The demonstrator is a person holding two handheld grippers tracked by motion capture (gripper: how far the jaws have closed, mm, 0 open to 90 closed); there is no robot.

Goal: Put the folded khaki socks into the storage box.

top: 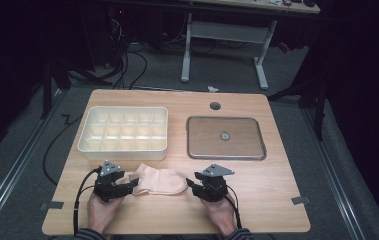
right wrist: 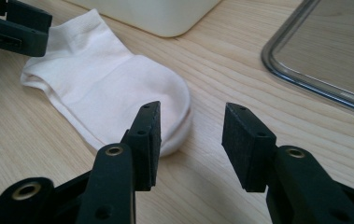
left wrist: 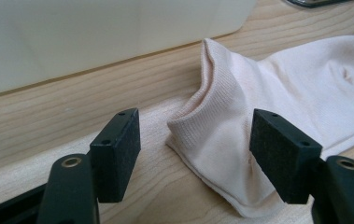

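Sock (top: 159, 181): pale pink ankle sock, flat on the tabletop (top: 267, 190) near the front edge, between the two claws, just in front of the compartment box (top: 124, 132).
Cuff end: toward the left claw (top: 132, 184); ribbed opening (left wrist: 212, 116) raised a little and gaping.
Toe end: toward the right claw (right wrist: 191, 140); rounded tip just beside its left jaw.
Left claw state: released, jaws wide apart, cuff lying between them but not pinched.
Right claw state: released, jaws apart over bare wood, just off the toe.
Lid (top: 226, 137): clear, metal-rimmed, lying flat well to the right of the box.
Step in hand: approach to grasp, probably one claw per end of the sock; nothing lifted yet.
Next move calls for: left jaws closing on the cuff edge; right claw shifting sideways onto the toe, low enough to catch the fabric without scraping the tabletop.
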